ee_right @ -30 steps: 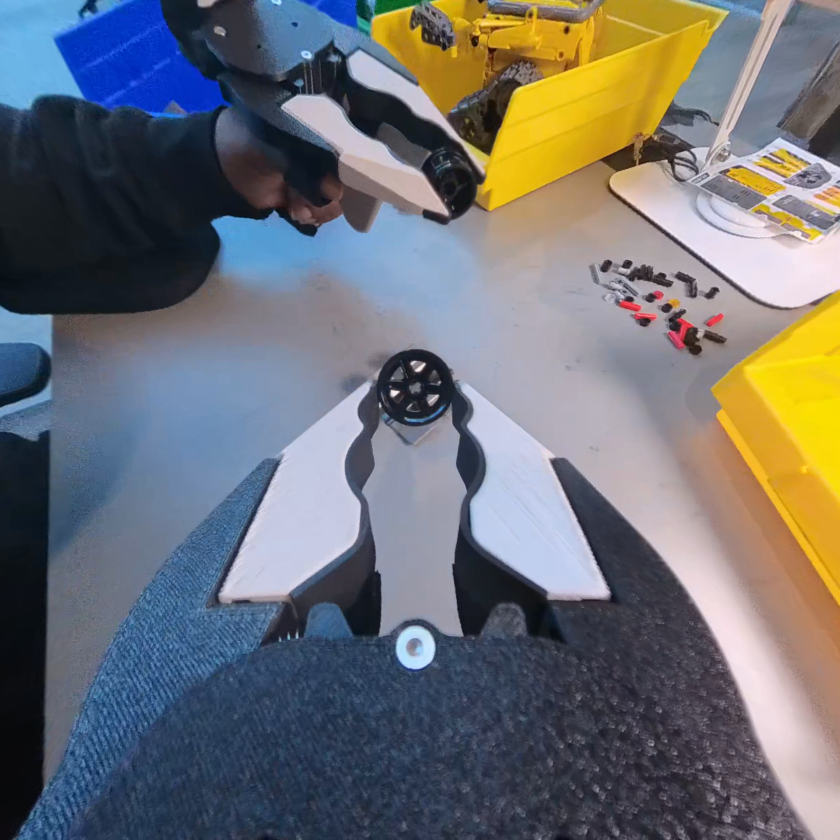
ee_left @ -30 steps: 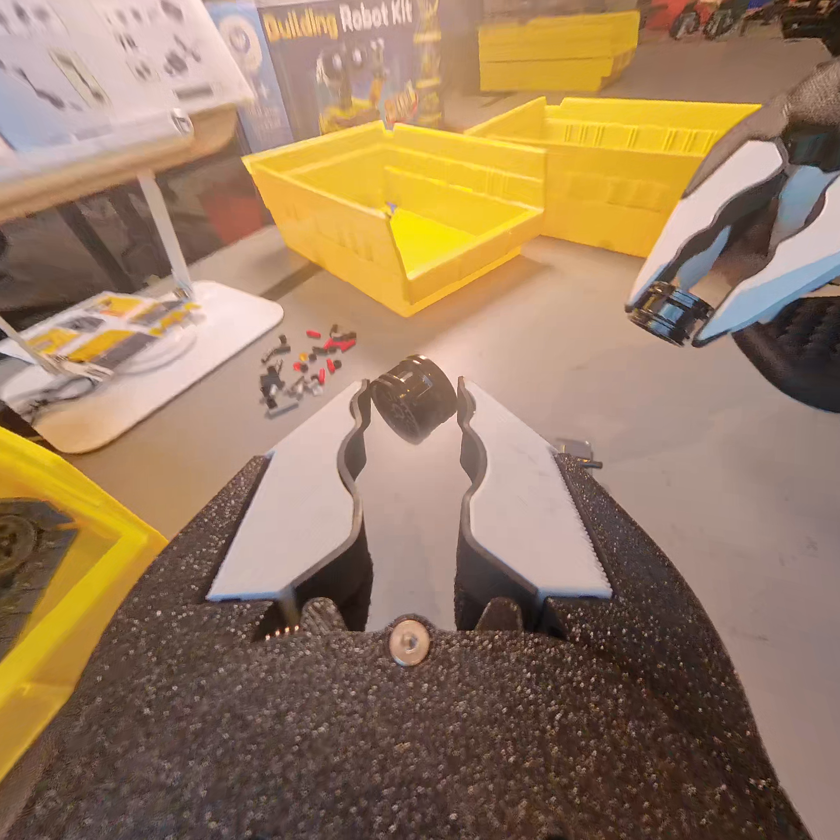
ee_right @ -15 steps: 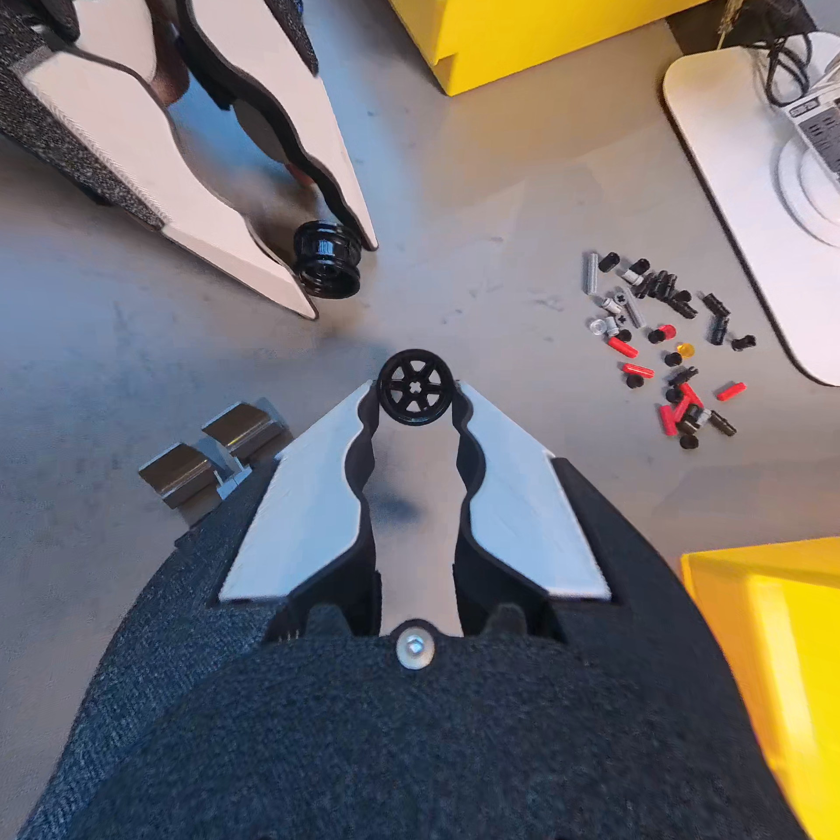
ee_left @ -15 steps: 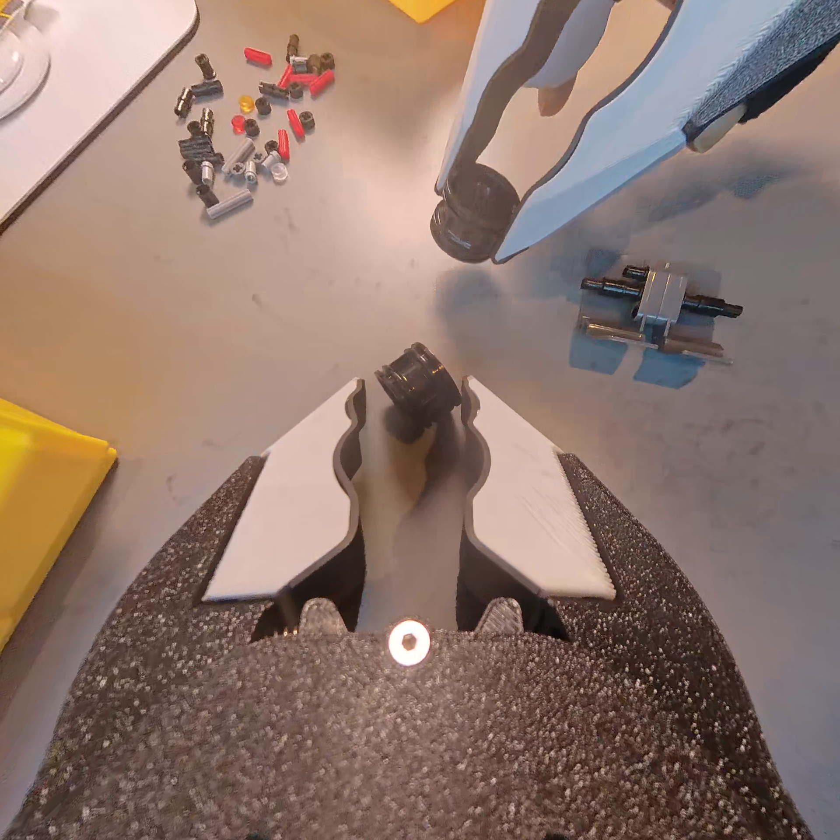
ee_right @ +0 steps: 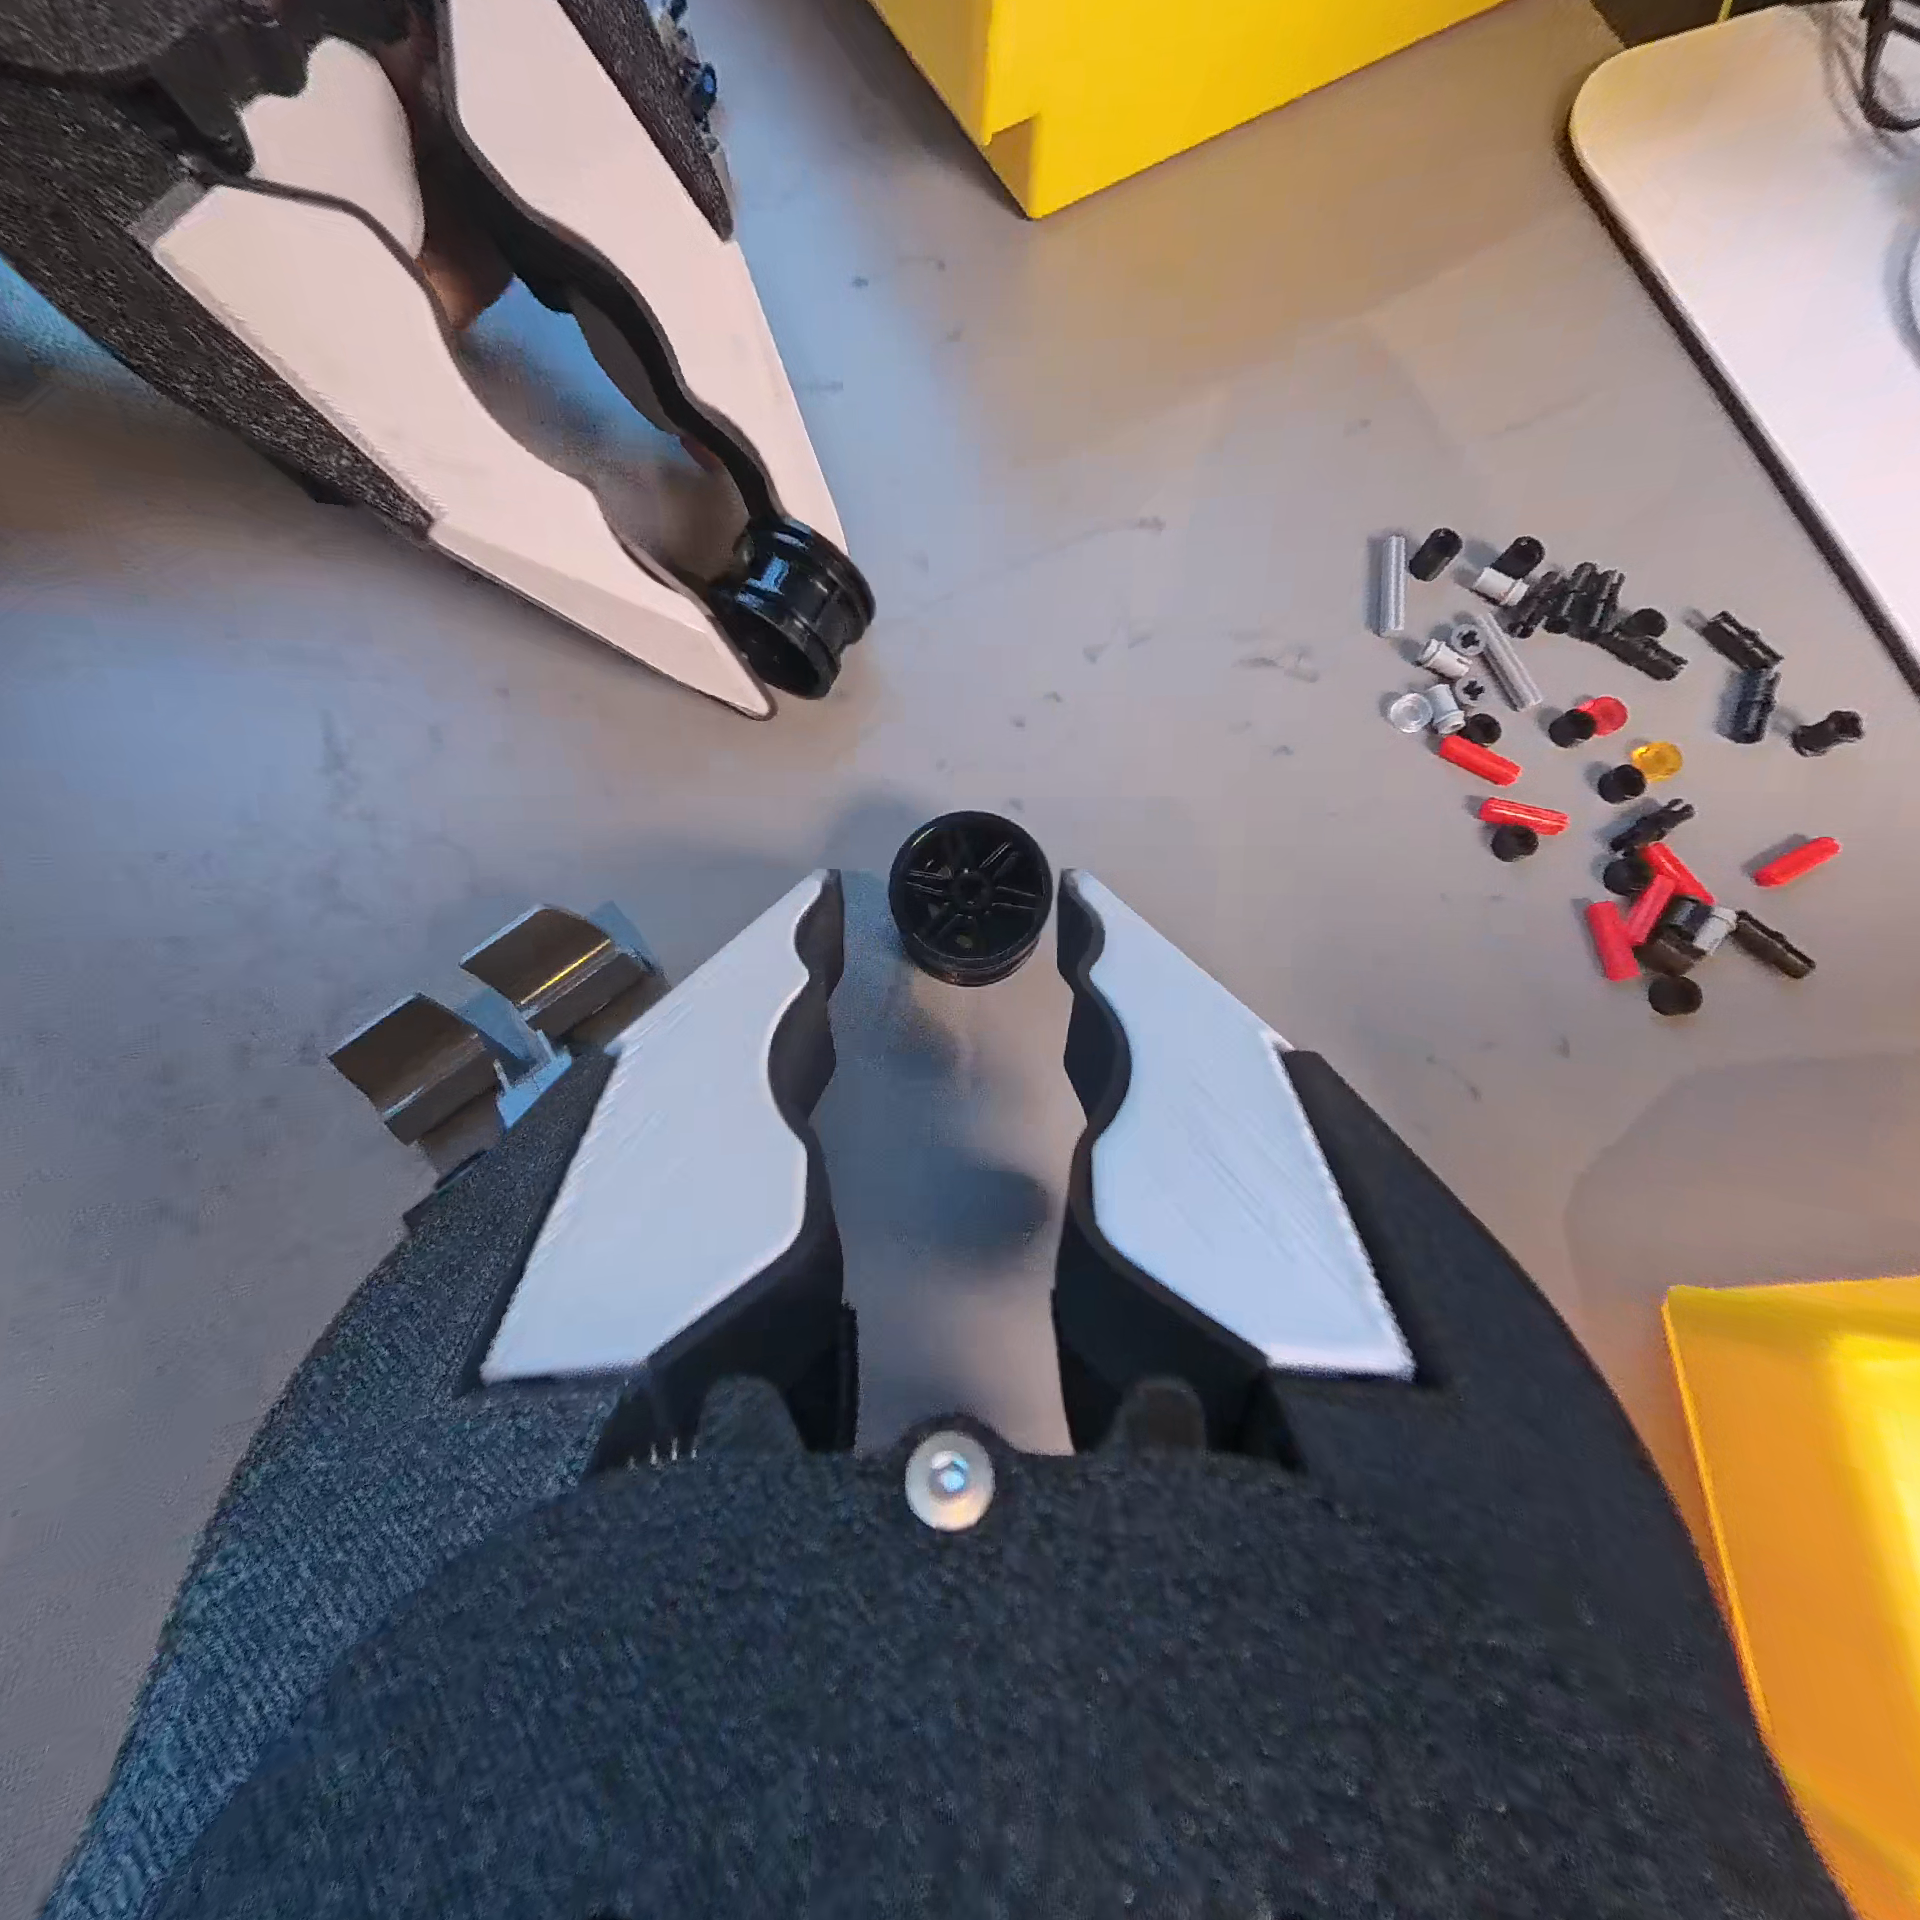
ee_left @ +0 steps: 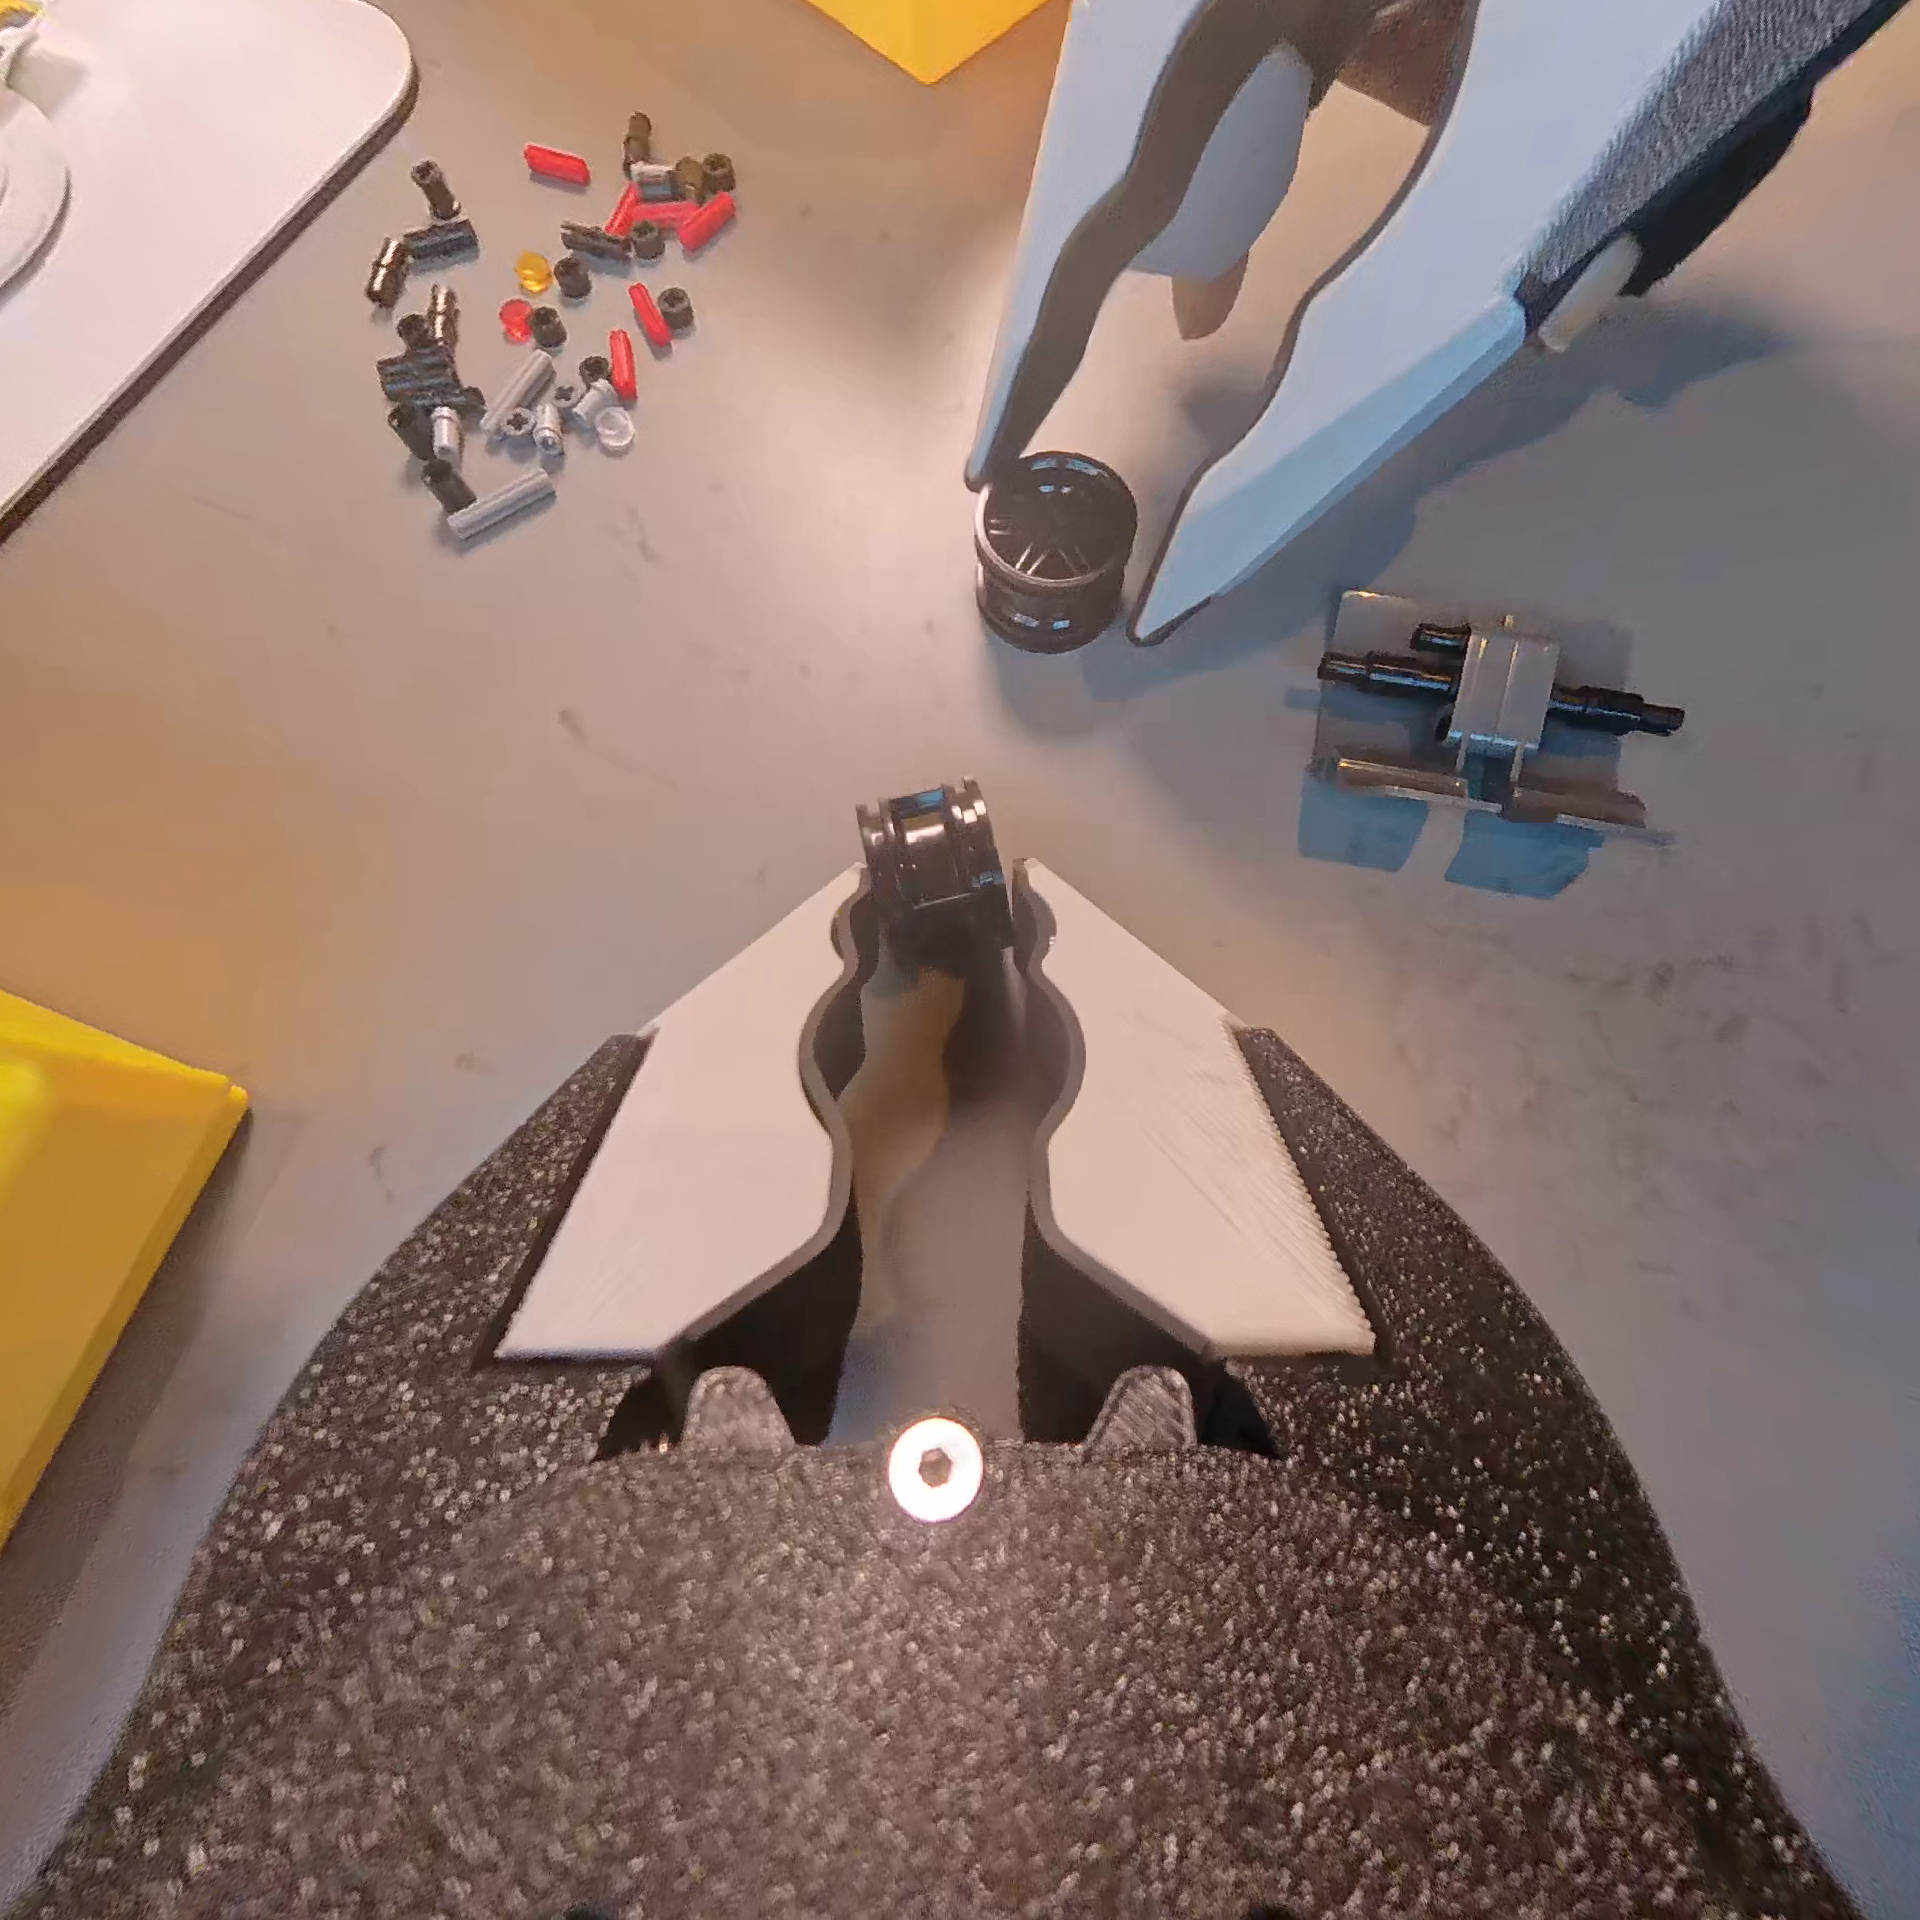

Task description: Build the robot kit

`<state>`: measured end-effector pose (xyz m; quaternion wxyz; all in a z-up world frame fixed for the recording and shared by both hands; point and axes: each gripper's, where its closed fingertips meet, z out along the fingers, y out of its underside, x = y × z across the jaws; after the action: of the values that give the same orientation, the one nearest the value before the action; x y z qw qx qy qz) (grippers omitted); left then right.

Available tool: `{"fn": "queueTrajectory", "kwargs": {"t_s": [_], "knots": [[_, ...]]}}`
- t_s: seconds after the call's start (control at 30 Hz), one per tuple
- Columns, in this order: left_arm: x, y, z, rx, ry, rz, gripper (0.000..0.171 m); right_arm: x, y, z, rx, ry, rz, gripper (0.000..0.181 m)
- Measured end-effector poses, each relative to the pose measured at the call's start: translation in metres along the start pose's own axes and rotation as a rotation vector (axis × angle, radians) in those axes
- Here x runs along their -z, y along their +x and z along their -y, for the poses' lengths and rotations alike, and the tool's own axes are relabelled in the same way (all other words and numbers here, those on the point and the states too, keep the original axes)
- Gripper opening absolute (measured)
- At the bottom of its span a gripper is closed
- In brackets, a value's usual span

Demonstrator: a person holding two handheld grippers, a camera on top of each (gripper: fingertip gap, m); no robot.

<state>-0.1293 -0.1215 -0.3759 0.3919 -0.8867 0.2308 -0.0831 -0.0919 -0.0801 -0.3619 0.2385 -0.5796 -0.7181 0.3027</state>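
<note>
Our left claw [ee_left: 935, 883] pinches a black wheel hub [ee_left: 932, 854] by its flanks, just over the grey counter [ee_left: 520, 779]; whether the hub touches the surface we cannot tell. Our right claw [ee_right: 951, 883] stands spread around a second black wheel hub [ee_right: 968, 896] lying flat on the counter, its fingers seemingly just clear of it. A small grey axle assembly [ee_left: 1488, 727] lies just beside it, partly hidden behind the claw in the right wrist view. Loose red, black and grey pins [ee_left: 551, 312] lie scattered well apart. A yellow bin [ee_right: 1829, 1558] and a white board [ee_left: 156, 208] are cut off at the edges.
</note>
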Motion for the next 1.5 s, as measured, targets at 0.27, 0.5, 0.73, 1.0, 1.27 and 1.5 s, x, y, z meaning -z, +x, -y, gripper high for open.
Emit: {"fn": "queueTrajectory", "kwargs": {"t_s": [0.27, 0.5, 0.73, 1.0, 1.27, 1.5], "knots": [[-0.007, 0.008, 0.014, -0.009, 0.004, -0.119, 0.023, 0.003, -0.001, -0.004, -0.018, 0.029, 0.013, 0.029], [-0.001, -0.013, 0.03, -0.286, 0.025, 0.132, 0.023, 0.008, 0.001, -0.008, 0.051, 0.017, -0.069, 0.04], [0.008, 0.008, 0.014, -0.455, 0.015, 0.127, 0.042, 0.027, -0.01, 0.016, 0.052, 0.206, 0.034, 0.046], [0.014, 0.005, 0.026, -0.14, 0.135, -0.038, 0.037, 0.03, -0.005, 0.003, 0.028, 0.199, 0.06, 0.045], [0.005, 0.009, 0.023, -0.628, 0.051, 0.191, 0.02, 0.034, -0.003, 0.0, 0.044, 0.189, 0.049, 0.045], [0.009, 0.033, 0.006, -0.667, 0.021, 0.075, 0.033, 0.033, -0.004, -0.002, 0.045, 0.18, 0.05, 0.045]]}}
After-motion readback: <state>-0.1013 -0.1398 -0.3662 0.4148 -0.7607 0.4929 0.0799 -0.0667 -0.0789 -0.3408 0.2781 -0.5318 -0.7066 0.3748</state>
